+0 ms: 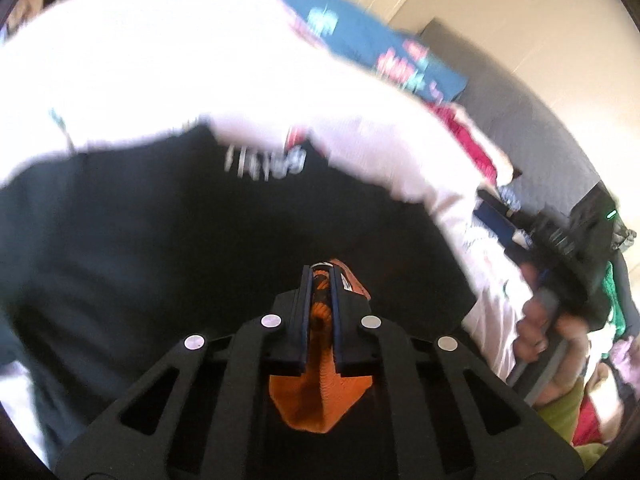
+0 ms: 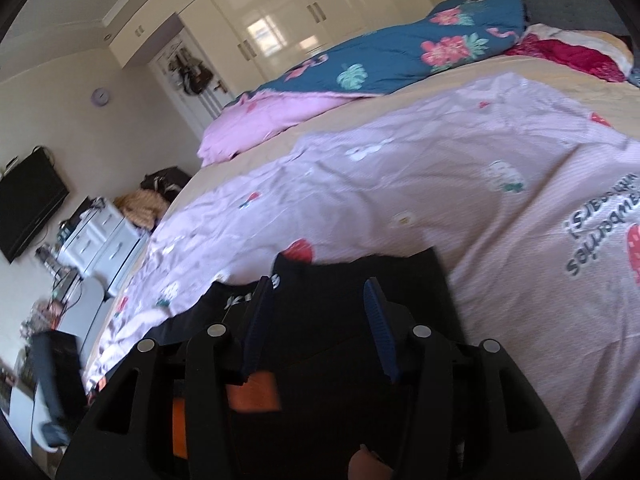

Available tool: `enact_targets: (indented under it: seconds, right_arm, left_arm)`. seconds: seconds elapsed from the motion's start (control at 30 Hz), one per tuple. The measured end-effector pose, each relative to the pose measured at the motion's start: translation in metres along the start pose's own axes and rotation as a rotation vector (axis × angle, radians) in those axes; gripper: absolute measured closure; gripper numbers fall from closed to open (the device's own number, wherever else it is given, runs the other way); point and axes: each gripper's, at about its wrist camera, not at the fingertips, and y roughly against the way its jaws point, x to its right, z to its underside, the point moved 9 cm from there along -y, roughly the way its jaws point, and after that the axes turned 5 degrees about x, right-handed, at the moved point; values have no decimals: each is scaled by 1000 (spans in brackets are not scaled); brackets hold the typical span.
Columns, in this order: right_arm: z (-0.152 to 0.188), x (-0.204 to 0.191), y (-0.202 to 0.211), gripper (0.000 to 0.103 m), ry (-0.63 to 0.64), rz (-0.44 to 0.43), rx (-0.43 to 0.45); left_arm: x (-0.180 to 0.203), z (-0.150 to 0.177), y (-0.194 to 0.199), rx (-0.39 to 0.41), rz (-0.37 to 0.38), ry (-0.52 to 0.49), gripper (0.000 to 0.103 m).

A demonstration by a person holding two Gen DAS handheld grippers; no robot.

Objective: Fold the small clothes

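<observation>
A black garment [image 1: 160, 240] with white lettering lies spread on the pink strawberry-print sheet [image 1: 160, 60]. My left gripper [image 1: 320, 272] is shut on an orange fold of cloth [image 1: 316, 400] that belongs to the garment or lies on it, held over the black fabric. In the right wrist view my right gripper [image 2: 320, 294] stands open above the black garment [image 2: 360, 272], with nothing pinched between its blue pads [image 2: 376, 312]. A patch of orange cloth [image 2: 256, 394] shows under its left finger. A hand [image 1: 536, 328] grips a handle at the right edge of the left wrist view.
A blue floral quilt [image 2: 400, 48] and a red blanket [image 2: 568, 56] lie at the far side of the bed. The pink sheet [image 2: 400, 180] covers the bed's near part. Off the bed's left edge stand a white drawer unit [image 2: 104, 240] and a wall television [image 2: 28, 204].
</observation>
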Motion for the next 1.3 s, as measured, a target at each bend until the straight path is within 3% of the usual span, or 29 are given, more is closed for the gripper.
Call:
enact_targets:
  seconds: [0.2,0.43,0.8,1.07,1.3]
  right_arm:
    - [-10,20,6,56,-4,69,37]
    - [-9,20,4,56,37,94,37]
    - [5,16,-9,56,124,157,-23]
    - [14,2,-15,56,170,135,-55]
    - [29,-17,-23,56,238,106,-100]
  left_arm:
    - [5,-38,45,164,11,-4,101]
    - [-1,-54,80,251,2,13,102]
    - [-50,-40,67,172,-68,107,101]
    - [-82,-27,57,127,-126,157,101]
    - [-96,-25,67,143,-218,136,101]
